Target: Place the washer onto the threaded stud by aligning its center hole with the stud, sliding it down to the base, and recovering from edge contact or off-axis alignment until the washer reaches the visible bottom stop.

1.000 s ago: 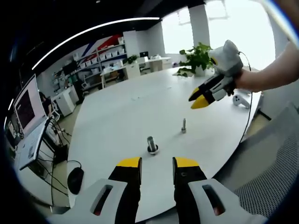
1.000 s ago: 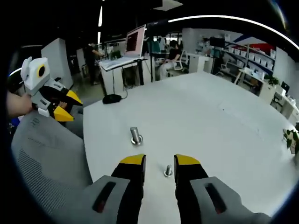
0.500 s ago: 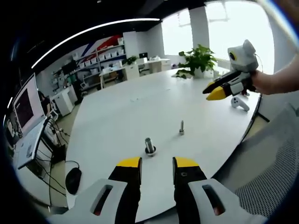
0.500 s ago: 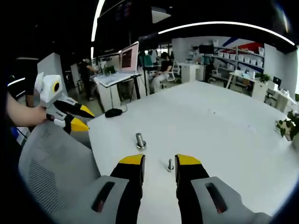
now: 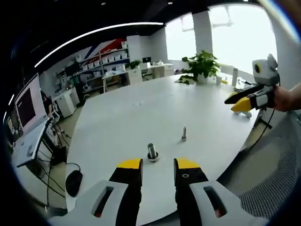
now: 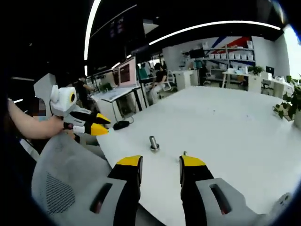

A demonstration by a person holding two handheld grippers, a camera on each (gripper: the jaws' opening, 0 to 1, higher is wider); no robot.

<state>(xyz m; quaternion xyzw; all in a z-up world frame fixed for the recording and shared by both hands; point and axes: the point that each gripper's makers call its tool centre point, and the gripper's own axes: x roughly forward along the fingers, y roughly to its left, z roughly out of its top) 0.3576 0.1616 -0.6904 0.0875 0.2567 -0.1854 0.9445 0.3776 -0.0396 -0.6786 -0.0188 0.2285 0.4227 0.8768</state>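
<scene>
Your left gripper view alone shows the potted green plant [image 5: 201, 63] far across the round white table [image 5: 131, 113]. Both yellow-tipped grippers, left [image 5: 158, 164] and right [image 6: 160, 162], gape narrowly, empty, near the upright threaded steel stud [image 5: 152, 151].

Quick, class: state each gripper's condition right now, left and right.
Left gripper: open, holding nothing.
Right gripper: open, holding nothing.

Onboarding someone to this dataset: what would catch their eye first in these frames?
Probably the big white table, nearly bare apart from two small metal parts near its front edge: a thick threaded stud with a ring at its base and a thinner bolt beside it. Next, the right gripper held off the table's edge, yellow fingers empty.
</scene>
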